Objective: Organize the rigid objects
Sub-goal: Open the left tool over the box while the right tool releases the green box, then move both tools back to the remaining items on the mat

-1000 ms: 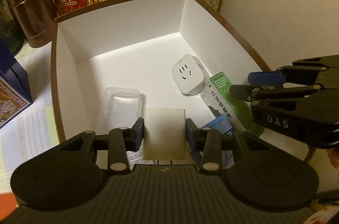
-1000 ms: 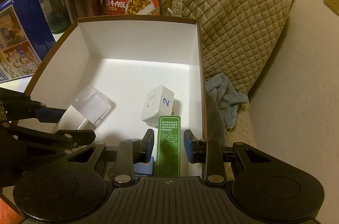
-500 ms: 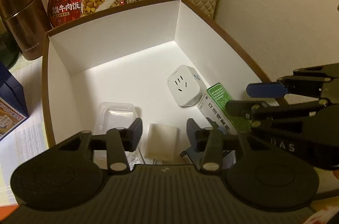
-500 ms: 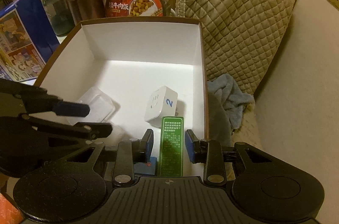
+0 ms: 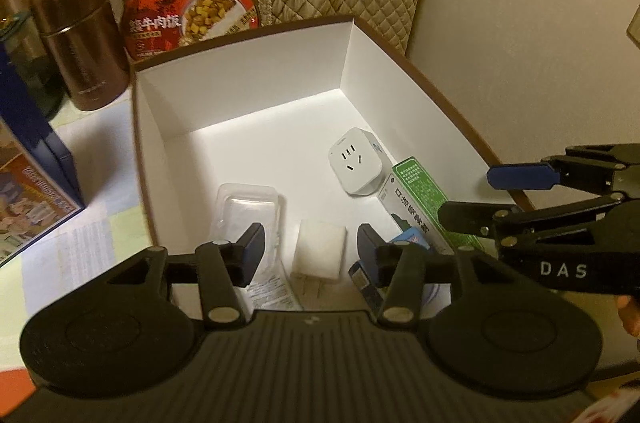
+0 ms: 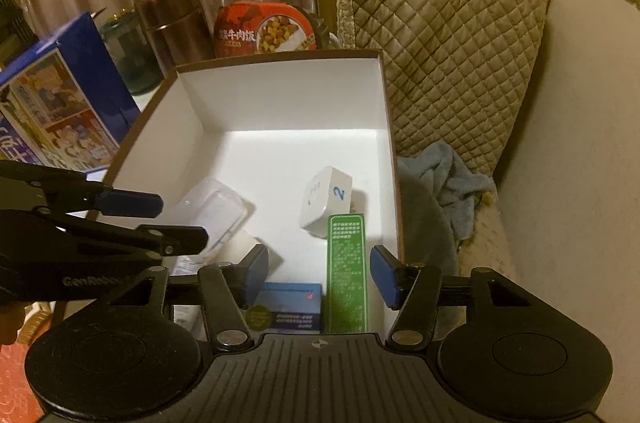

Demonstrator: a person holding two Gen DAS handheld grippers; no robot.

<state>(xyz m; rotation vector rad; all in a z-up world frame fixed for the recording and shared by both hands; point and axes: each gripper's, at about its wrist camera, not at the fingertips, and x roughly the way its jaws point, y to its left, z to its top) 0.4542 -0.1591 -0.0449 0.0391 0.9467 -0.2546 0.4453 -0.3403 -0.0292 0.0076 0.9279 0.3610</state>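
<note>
An open box (image 5: pixel 240 91), brown outside and white inside, holds a clear plastic case (image 5: pixel 248 211), a white block (image 5: pixel 319 251), a white plug adapter (image 5: pixel 354 167), a green carton (image 5: pixel 416 199) and a small blue box (image 5: pixel 412 237). My left gripper (image 5: pixel 310 241) hovers over the white block. Its jaws are opening and its pads stand clear of the block. My right gripper (image 6: pixel 320 263) hangs over the green carton (image 6: pixel 346 263), jaws opening, with gaps on both sides. The carton lies beside the blue box (image 6: pixel 292 307) and the adapter (image 6: pixel 326 197).
Behind the box stand a red meal bowl (image 5: pixel 188 19) and a brown flask (image 5: pixel 80 39). A blue printed box (image 5: pixel 24 183) is at the left. A quilted cover (image 6: pixel 440 43) and a grey-blue cloth (image 6: pixel 444 183) lie right of the box, against the wall.
Both grippers' jaws have spread. The left one let go of the white block, the right one let go of the green carton. Both rose slightly above the box.
</note>
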